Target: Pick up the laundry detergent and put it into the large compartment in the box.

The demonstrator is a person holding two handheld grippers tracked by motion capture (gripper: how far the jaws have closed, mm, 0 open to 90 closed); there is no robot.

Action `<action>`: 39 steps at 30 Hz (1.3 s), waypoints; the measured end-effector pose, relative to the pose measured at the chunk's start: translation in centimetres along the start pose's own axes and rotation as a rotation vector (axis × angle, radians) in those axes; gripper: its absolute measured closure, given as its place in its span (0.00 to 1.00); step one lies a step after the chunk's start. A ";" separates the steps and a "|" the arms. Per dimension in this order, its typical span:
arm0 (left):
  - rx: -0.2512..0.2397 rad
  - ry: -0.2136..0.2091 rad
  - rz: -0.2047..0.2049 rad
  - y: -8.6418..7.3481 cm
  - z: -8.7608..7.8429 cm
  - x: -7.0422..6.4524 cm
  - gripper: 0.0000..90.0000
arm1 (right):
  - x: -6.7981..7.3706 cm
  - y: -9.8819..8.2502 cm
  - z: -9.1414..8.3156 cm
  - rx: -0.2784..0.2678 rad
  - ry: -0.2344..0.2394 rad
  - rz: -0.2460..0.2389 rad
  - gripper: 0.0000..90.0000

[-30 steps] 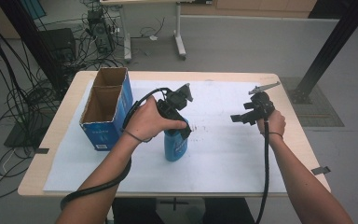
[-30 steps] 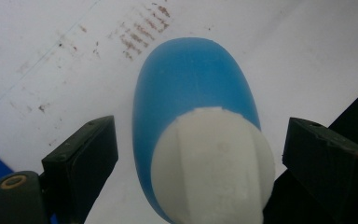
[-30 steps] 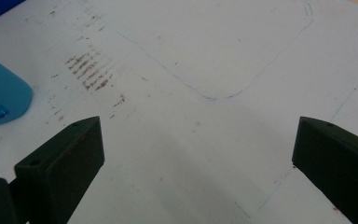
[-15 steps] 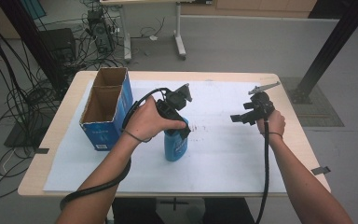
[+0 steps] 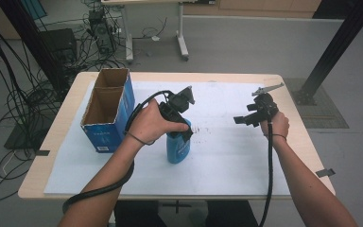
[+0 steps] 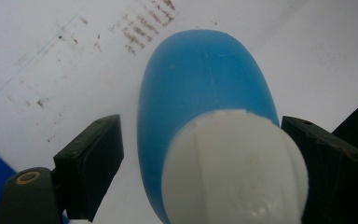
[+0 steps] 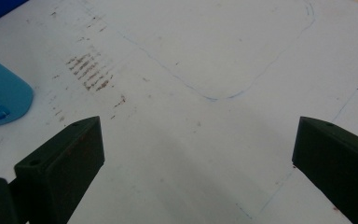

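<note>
Staying put, left gripper (image 5: pixel 182 124) straddling blue bottle (image 5: pixel 177 147), right gripper (image 5: pixel 248 118) unmoved

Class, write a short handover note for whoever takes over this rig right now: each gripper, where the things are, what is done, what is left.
Left gripper: jaws open, straddling the white cap of the blue bottle; a gap shows on the left side, the right jaw is at the cap's edge, contact unclear.
Right gripper: open, empty, above the white paper.
Bottle stands upright on the paper, beside the blue cardboard box, apart from it.
Done: left gripper lined up over the cap.
Left, probably: close on the bottle, then move it.
</note>
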State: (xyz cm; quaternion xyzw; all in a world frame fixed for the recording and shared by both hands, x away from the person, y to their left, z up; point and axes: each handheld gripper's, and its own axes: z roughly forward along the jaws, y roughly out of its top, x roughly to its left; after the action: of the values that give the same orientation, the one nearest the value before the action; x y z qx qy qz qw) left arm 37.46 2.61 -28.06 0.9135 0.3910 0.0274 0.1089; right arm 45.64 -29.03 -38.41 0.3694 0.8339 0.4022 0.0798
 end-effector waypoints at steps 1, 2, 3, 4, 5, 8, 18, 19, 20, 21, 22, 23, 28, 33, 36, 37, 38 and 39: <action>-0.002 0.000 -0.004 0.0 0.1 0.0 0.20 | 0.0 0.0 0.0 -0.001 0.000 0.000 0.02; 0.001 0.001 -0.001 0.0 0.0 0.0 0.20 | 0.0 0.0 0.0 -0.002 -0.001 -0.002 0.02; 0.005 0.002 0.001 0.1 0.0 0.0 0.22 | 0.0 0.0 0.0 -0.001 -0.001 -0.002 0.02; 0.007 0.005 0.001 0.1 0.0 0.0 0.23 | 0.0 0.0 0.0 -0.001 0.000 0.000 0.02; 0.007 0.006 0.000 0.1 0.0 0.0 0.25 | 0.0 0.0 0.0 -0.001 0.000 0.000 0.02; 0.003 0.004 -0.011 0.1 0.0 0.0 0.28 | 0.0 0.0 0.0 0.002 0.000 0.003 0.02; 0.003 0.019 -0.004 0.1 -0.3 -0.3 0.37 | 0.0 0.0 0.0 -0.005 0.003 0.002 0.02; 0.000 0.020 -0.010 0.1 -0.3 -0.3 0.38 | 0.0 0.0 0.0 -0.005 0.003 0.002 0.02; 0.008 0.022 -0.005 0.1 -0.3 -0.3 0.38 | 0.0 0.0 0.0 -0.004 0.003 0.003 0.02; 0.006 0.022 -0.008 0.1 -0.2 -0.3 0.38 | 0.0 0.0 -0.1 -0.004 0.002 0.004 0.02; 0.009 0.020 -0.005 0.1 -0.2 -0.3 0.39 | 0.0 0.0 -0.1 -0.004 0.002 0.003 0.02; 0.003 0.017 -0.012 0.1 -0.2 -0.3 0.40 | 0.0 0.0 -0.1 -0.006 0.002 0.001 0.02; 0.013 0.018 -0.002 0.1 -0.3 -0.3 0.41 | -0.1 0.0 -0.1 -0.008 -0.001 0.002 0.02; 0.015 0.023 -0.003 0.1 -0.3 -0.4 0.41 | -0.1 0.0 -0.2 -0.007 -0.002 0.003 0.02; 0.016 0.024 -0.006 0.2 -0.3 -0.4 0.41 | 0.0 -0.1 -0.2 -0.008 -0.002 0.001 0.02; 0.017 0.023 -0.006 0.2 -0.3 -0.4 0.41 | 0.0 -0.1 -0.2 -0.007 -0.002 0.001 0.02; 0.018 0.023 -0.006 0.2 -0.3 -0.4 0.41 | 0.0 0.0 -0.2 -0.007 -0.003 0.001 0.02; 0.021 0.023 -0.006 0.2 -0.3 -0.4 0.41 | 0.0 0.0 -0.2 -0.007 -0.003 0.001 0.02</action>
State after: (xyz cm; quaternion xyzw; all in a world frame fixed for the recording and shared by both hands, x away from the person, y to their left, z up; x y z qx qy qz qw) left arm 37.27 2.25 -27.71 0.9131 0.3951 0.0334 0.0950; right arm 45.57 -29.17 -38.34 0.3703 0.8321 0.4046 0.0821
